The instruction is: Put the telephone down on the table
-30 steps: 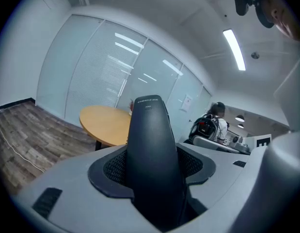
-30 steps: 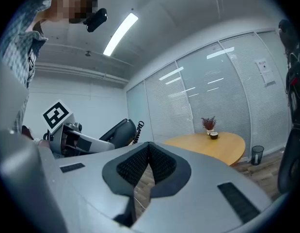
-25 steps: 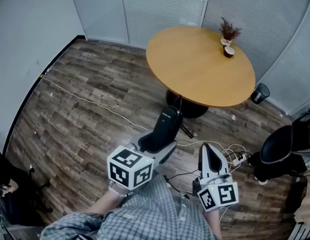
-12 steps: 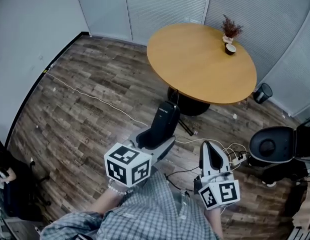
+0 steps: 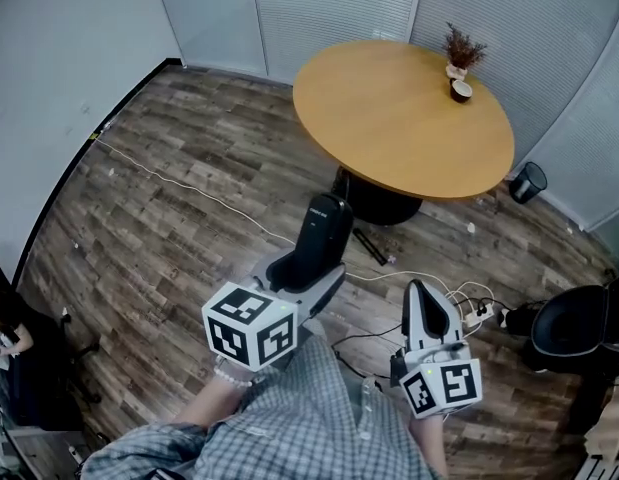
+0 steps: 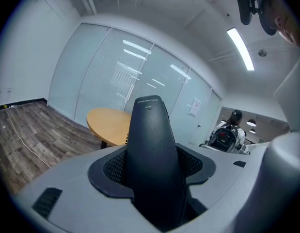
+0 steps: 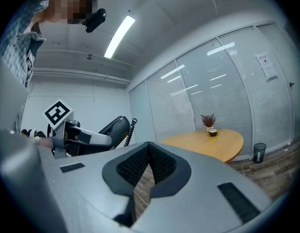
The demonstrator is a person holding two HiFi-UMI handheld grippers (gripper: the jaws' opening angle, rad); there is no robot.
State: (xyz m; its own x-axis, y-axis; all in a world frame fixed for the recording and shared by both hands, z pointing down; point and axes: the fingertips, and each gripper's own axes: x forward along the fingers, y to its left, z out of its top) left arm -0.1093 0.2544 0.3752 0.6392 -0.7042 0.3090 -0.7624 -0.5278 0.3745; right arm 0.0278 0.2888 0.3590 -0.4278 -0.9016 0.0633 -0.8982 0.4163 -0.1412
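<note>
The black telephone handset (image 5: 320, 236) stands upright between the jaws of my left gripper (image 5: 307, 280), which is shut on its lower part. It is held above the wooden floor, short of the round wooden table (image 5: 404, 118). In the left gripper view the handset (image 6: 152, 154) fills the middle, with the table (image 6: 108, 123) behind it. My right gripper (image 5: 419, 296) hovers to the right with its jaws shut and nothing between them. In the right gripper view the handset (image 7: 113, 127) and its coiled cord (image 7: 132, 130) show at the left, and the table (image 7: 208, 142) ahead.
A small dried plant (image 5: 459, 50) and a bowl (image 5: 461, 90) sit at the table's far edge. A black bin (image 5: 527, 182) stands by the right wall. A black chair (image 5: 574, 323) and a tangle of cables (image 5: 474, 308) lie to the right. A white cable (image 5: 179, 203) crosses the floor.
The left gripper and handset have moved a little forward, toward the table. The table sits slightly higher in view and the black chair has slid toward the lower right.
</note>
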